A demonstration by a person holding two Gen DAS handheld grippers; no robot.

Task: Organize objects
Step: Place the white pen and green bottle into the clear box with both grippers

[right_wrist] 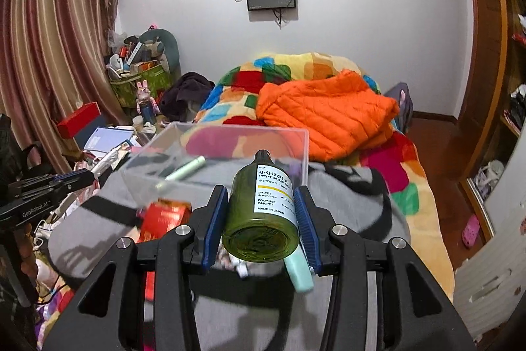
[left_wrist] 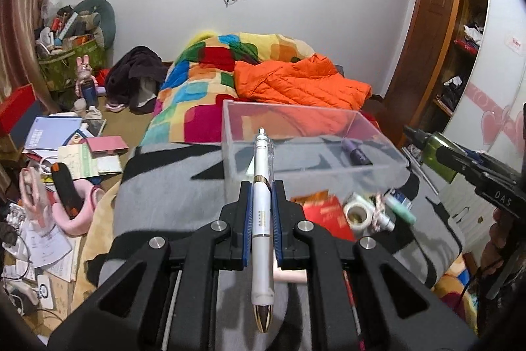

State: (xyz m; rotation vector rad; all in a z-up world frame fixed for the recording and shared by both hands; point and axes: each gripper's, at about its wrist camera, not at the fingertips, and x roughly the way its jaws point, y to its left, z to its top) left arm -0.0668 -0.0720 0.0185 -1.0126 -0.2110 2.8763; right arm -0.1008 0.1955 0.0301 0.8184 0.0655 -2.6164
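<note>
Nearest in the left wrist view, the left gripper point(left_wrist: 263, 206) is closed tight on a white pen point(left_wrist: 262, 219), which lies along the fingers with its gold tip toward the camera. The pads hold only a short part of the barrel, so I think the pen could turn or slide out if the gripper tilts.

In the right wrist view, the right gripper point(right_wrist: 261, 209) is closed about halfway around a green pump bottle point(right_wrist: 261, 213), its base toward the camera and its dark neck pointing forward. The bottle is round and smooth, and I judge it may roll between the pads.

Just below, on the grey blanket point(left_wrist: 171, 186) of the bed, loose things lie near each other: a red packet point(left_wrist: 327, 216), a tape roll point(left_wrist: 356, 213) and a mint tube point(left_wrist: 399, 208).

Further on stands the clear box point(left_wrist: 309, 153) on the same blanket, with a purple item point(left_wrist: 356, 153) inside. From the right view another pale green stick point(right_wrist: 185, 170) seems to be in it, but through the wall I cannot tell surely. The blanket is soft, so a push on the rim might tip the box. Both grippers aim at one opening and may collide.

Behind lies an orange jacket point(right_wrist: 325, 117) on the colourful quilt.
</note>
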